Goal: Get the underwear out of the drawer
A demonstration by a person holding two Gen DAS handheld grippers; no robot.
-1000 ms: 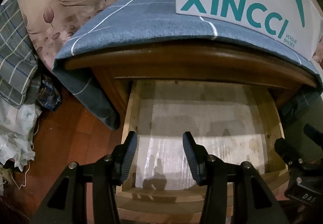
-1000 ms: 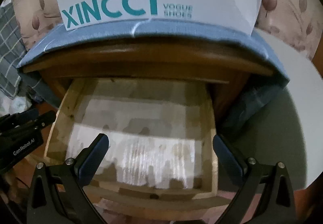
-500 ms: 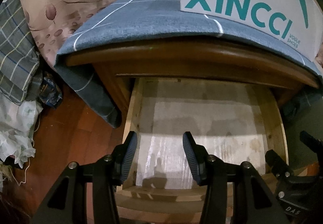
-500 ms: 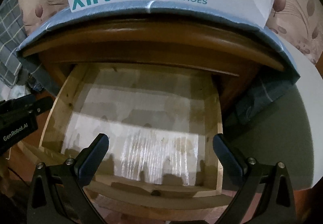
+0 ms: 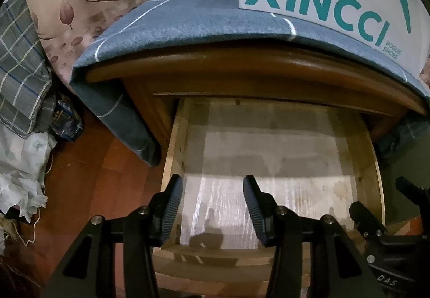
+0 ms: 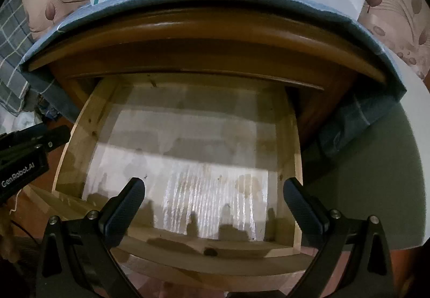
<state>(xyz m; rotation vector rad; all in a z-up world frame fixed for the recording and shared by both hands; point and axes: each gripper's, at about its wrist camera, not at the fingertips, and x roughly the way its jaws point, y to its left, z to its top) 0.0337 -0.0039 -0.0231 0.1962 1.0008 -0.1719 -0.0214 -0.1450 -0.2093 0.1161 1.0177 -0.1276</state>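
Two grippers are held above the front edge of the pulled-out drawer (image 5: 271, 153), both angled down into it: the left gripper (image 5: 212, 208) with a narrow gap and nothing between its pads, the right gripper (image 6: 213, 213) spread wide and likewise empty. No underwear is seen in either view; only the pale liner (image 6: 188, 153) on the drawer floor is shown. No direction, long axis or nearer hand can therefore be judged for a grasp.
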